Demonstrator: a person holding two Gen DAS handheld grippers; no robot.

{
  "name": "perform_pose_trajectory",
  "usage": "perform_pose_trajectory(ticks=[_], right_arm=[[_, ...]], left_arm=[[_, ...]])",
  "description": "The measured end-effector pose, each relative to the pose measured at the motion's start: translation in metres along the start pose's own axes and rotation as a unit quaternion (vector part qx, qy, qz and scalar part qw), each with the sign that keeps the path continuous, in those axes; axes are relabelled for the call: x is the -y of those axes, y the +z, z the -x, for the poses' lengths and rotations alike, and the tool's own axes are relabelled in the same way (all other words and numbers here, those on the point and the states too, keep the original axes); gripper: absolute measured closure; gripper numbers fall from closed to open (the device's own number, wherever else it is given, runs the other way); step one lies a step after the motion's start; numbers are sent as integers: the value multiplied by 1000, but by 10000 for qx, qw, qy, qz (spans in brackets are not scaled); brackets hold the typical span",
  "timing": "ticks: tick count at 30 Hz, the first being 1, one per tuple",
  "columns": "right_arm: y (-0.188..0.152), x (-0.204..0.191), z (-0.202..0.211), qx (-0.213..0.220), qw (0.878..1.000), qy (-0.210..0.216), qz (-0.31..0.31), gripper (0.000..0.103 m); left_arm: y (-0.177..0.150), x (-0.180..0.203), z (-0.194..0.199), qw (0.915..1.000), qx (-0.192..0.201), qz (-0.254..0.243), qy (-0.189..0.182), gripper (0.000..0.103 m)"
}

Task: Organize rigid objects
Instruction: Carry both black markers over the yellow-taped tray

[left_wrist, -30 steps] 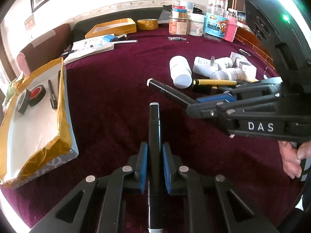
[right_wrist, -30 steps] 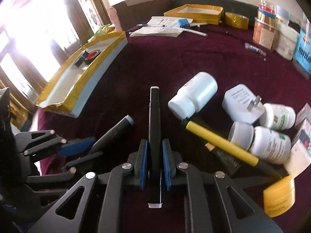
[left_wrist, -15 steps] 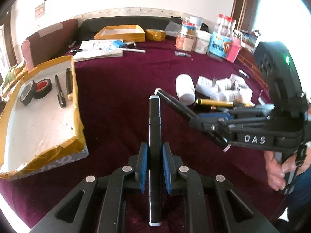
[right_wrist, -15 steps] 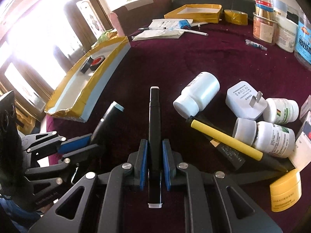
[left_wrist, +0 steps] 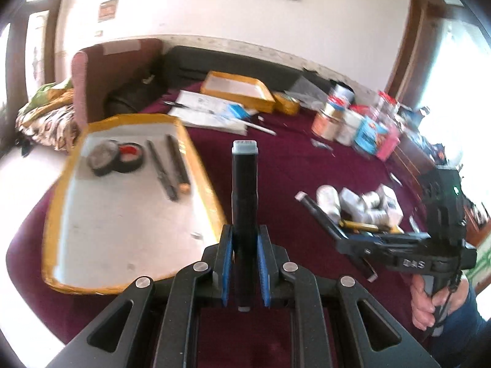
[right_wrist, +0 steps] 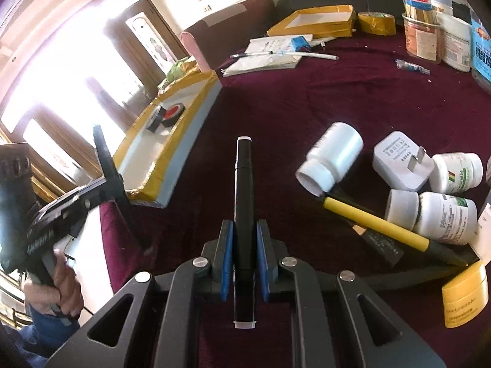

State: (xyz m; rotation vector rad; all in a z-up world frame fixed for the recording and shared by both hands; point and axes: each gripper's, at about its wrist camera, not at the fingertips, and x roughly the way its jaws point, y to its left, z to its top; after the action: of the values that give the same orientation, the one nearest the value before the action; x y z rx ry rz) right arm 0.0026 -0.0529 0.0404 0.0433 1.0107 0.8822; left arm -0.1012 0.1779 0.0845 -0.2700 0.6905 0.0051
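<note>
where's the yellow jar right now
In the right wrist view the yellow jar sits at the far lower right on the maroon table, just below the yellow pen and the white bottles.

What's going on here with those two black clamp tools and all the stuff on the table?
A person is tidying a cluttered table. The left gripper and the right gripper each clamp a black marker. A yellow-edged tray beside them already holds tape rolls and pens.
</note>
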Motion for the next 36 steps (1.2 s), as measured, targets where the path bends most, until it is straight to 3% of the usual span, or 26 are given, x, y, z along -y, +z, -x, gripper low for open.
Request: perform_pose_trajectory(ticks=[11, 22, 30, 36], right_arm=[[31, -58, -12, -15, 9989, 319, 335, 89], [66, -109, -75, -343, 9976, 374, 470, 88], [80, -130, -129, -814, 9956, 340, 323, 88], [82, -143, -152, -885, 9952, 63, 412, 89]], left_arm=[[19, -74, 6, 9966, 237, 725, 323, 88], [21, -128, -33, 9888, -64, 1364, 610, 88], [16, -139, -54, 9857, -296, 1518, 664, 88], [17, -134, -63, 9863, -366, 1440, 719, 88]])
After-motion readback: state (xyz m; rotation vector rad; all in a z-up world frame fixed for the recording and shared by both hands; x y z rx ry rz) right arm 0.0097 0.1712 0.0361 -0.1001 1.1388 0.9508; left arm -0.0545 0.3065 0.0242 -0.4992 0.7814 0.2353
